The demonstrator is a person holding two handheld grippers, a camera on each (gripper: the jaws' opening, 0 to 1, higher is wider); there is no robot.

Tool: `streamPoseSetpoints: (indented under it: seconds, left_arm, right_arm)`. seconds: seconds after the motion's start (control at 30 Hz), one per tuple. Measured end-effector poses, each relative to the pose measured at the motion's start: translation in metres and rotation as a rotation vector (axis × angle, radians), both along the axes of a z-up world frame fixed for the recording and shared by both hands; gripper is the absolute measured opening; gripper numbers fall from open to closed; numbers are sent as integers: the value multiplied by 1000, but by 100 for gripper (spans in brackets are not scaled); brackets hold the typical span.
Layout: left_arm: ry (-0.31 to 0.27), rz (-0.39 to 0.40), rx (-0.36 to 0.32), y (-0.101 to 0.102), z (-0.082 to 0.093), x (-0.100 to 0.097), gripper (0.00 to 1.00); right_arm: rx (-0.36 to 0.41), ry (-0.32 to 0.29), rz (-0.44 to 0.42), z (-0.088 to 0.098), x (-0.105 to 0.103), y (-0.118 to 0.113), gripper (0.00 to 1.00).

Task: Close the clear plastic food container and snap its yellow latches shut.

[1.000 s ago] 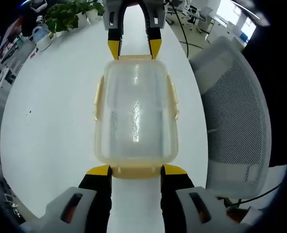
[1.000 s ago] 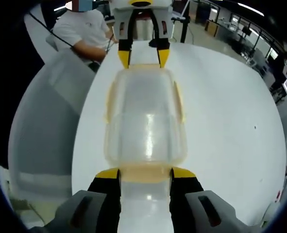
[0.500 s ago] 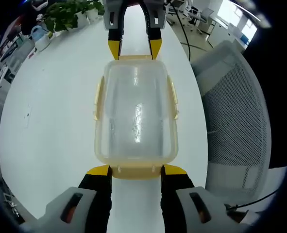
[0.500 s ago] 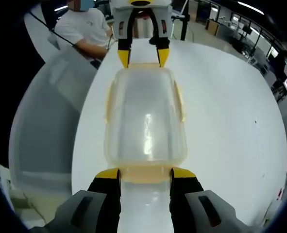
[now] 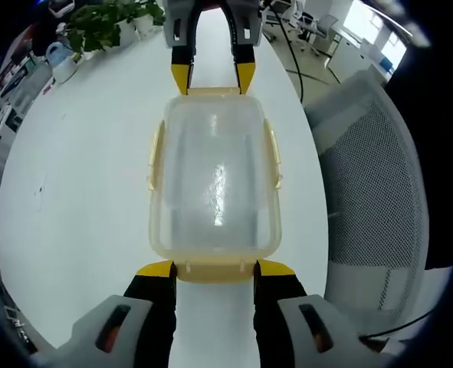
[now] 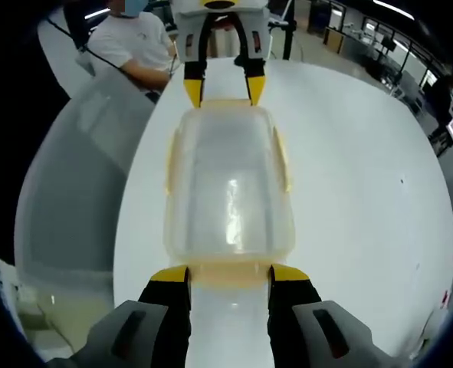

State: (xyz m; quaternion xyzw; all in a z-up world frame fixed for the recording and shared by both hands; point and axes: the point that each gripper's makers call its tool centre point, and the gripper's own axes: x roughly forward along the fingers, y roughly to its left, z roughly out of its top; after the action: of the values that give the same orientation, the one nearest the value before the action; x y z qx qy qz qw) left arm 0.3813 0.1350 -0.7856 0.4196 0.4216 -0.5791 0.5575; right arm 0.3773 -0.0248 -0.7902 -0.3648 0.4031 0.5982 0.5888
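Sitting lid-on on the white table (image 5: 80, 192), the container (image 5: 213, 184) looks light, stiff and slick; each wide-spread gripper, left (image 5: 215, 269) and right (image 6: 230, 274), brackets an end latch (image 5: 215, 270), the sensible place to press.

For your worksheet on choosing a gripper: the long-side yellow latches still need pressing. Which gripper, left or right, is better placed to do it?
Neither clearly. The left gripper and right gripper each straddle an end latch of the container, at opposite short ends. The side latches lie equally off to both; I'd pick either, after it backs off.
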Motion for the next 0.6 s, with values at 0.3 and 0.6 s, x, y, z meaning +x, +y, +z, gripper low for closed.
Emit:
streamPoseSetpoints:
  seconds: [0.3, 0.6]
  left_arm:
    - [5, 0, -4, -13, -2, -1, 38]
    - [3, -11, -2, -24, -3, -1, 38]
  right_arm:
    - [-3, -11, -7, -2, 0, -12, 37]
    - [-18, -10, -10, -4, -2, -24, 37]
